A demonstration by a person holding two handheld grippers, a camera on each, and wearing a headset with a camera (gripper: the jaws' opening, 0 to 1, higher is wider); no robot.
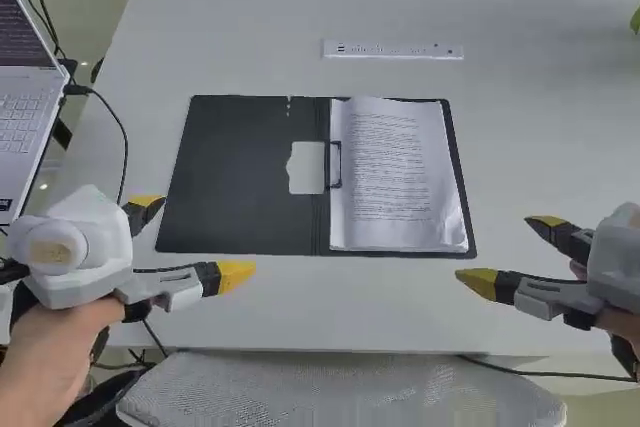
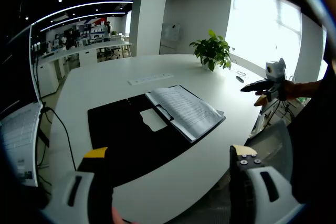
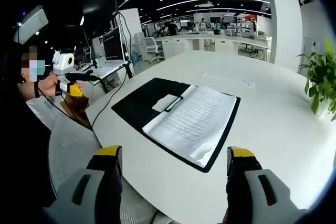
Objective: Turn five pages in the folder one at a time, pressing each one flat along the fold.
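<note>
Presently: black open folder (image 1: 240,172), flat on the white desk (image 1: 300,7); stack of printed white pages (image 1: 395,167) on its right half. Left gripper (image 1: 190,239), right gripper (image 1: 512,252): jaws wide, empty, short of it. Advisable: pinch one sheet's corner only.

Front and right of the folder are open; the left side is crowded.
Bare table (image 1: 540,117) lies to the right of the open folder (image 1: 245,177) and along the near edge in front of it, so the page stack (image 1: 395,172) can be reached from either side. A power strip (image 1: 392,50) lies behind the folder, apart from its far edge. On the left, a laptop (image 1: 20,97) sits at the table edge and its black cable (image 1: 125,152) runs near the left cover. A chair back (image 1: 340,387) sits under the near edge. A plant (image 2: 212,51) stands well apart at the far right.
</note>
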